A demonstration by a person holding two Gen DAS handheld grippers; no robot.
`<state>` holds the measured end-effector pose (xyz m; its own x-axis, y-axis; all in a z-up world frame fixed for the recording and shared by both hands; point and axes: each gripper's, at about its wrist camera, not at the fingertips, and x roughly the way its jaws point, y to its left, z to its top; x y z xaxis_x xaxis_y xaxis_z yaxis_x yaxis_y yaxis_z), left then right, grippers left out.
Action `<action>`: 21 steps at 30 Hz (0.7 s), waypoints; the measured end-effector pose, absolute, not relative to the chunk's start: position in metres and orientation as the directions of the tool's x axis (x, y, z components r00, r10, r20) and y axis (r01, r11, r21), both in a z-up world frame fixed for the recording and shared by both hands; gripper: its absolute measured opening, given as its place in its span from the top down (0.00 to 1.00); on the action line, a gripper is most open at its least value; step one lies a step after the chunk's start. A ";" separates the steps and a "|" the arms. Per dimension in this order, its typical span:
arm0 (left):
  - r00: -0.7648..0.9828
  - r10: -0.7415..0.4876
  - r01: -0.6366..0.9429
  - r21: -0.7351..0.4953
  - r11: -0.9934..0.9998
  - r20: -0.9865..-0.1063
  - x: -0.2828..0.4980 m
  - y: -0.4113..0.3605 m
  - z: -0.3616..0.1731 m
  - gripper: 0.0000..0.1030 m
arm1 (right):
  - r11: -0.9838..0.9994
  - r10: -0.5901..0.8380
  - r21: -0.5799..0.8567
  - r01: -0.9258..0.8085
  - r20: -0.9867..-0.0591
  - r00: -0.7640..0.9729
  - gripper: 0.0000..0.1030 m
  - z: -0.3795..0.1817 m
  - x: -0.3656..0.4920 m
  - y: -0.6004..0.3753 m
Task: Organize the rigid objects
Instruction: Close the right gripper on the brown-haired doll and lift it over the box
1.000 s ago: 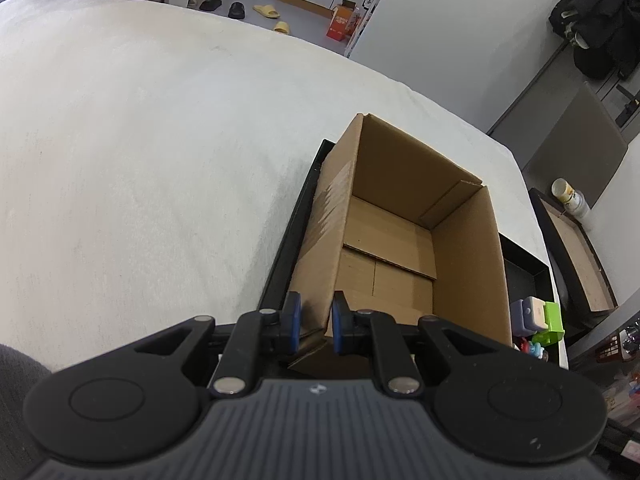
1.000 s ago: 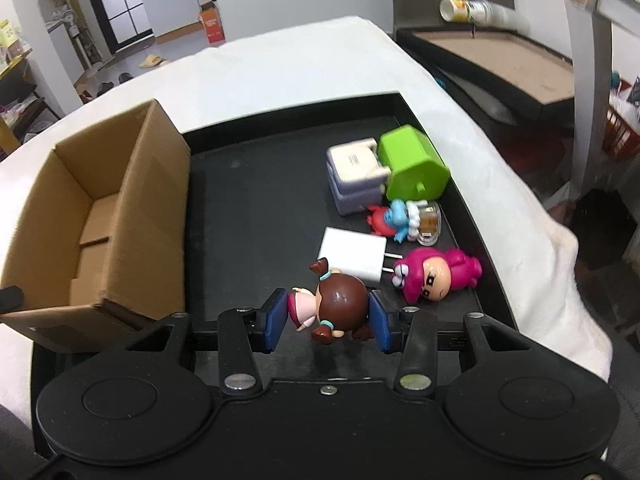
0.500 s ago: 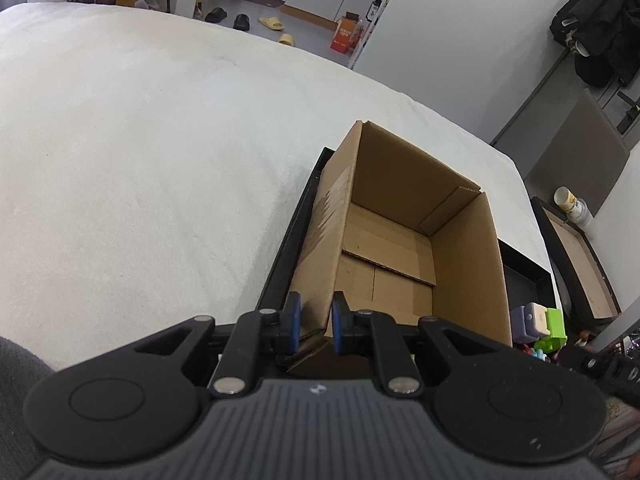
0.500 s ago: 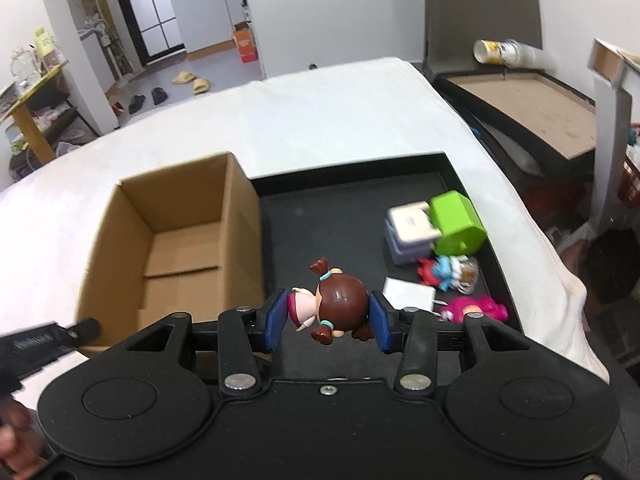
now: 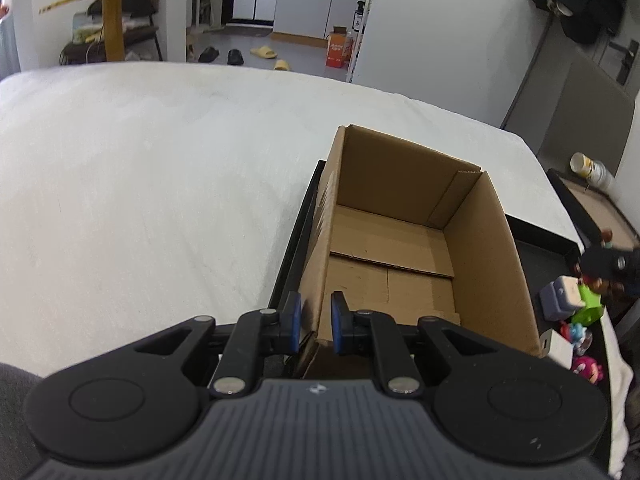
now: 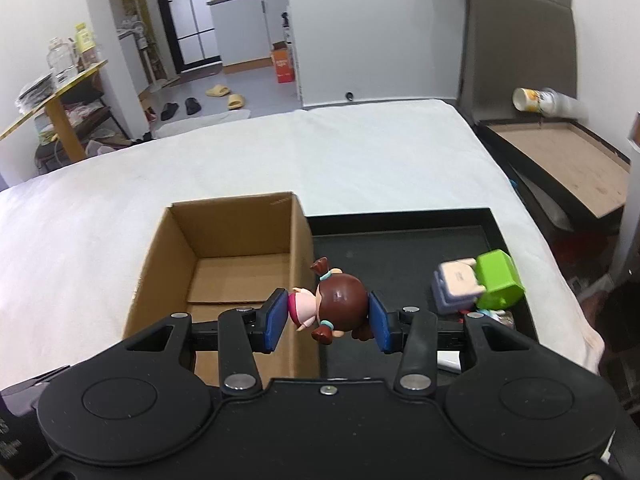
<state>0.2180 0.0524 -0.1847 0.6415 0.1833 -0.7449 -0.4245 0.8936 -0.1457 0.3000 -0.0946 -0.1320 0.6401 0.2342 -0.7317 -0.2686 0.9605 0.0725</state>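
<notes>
Your right gripper (image 6: 327, 315) is clamped on the brown-haired doll (image 6: 334, 304), pads pressing both sides. Doll lies sideways, off the tray, over the cardboard box's (image 6: 224, 248) right wall. Your left gripper (image 5: 316, 324) pinches the box's near-left wall, one pad outside, one inside, gap narrow. Box is open-topped w/ nothing inside, sitting at the left end of the black tray (image 6: 400, 236) on the white cloth (image 6: 360, 160). Right end of tray: green block (image 6: 500, 278), lilac block (image 6: 456, 284) touching it, white charger (image 5: 558, 348), pink figure (image 5: 588, 370), small blue-red figure (image 5: 576, 332).
</notes>
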 end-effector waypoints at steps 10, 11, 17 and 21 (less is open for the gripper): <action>0.650 0.213 -0.415 -0.105 0.904 -0.729 0.217 0.046 -0.188 0.90 | 0.903 0.321 0.030 -0.428 -0.708 0.629 0.58 -0.133 0.304 -0.067; 0.651 0.216 -0.416 -0.104 0.904 -0.728 0.217 0.046 -0.189 0.91 | 0.892 0.326 0.009 -0.452 -0.705 0.630 0.58 -0.133 0.305 -0.063; 0.654 0.212 -0.420 -0.116 0.900 -0.726 0.218 0.049 -0.190 0.91 | 0.804 0.371 -0.098 -0.586 -0.688 0.624 0.58 -0.128 0.308 -0.042; 0.657 0.204 -0.420 -0.129 0.898 -0.726 0.218 0.051 -0.190 0.91 | 0.734 0.395 -0.164 -0.659 -0.686 0.611 0.58 -0.126 0.309 -0.028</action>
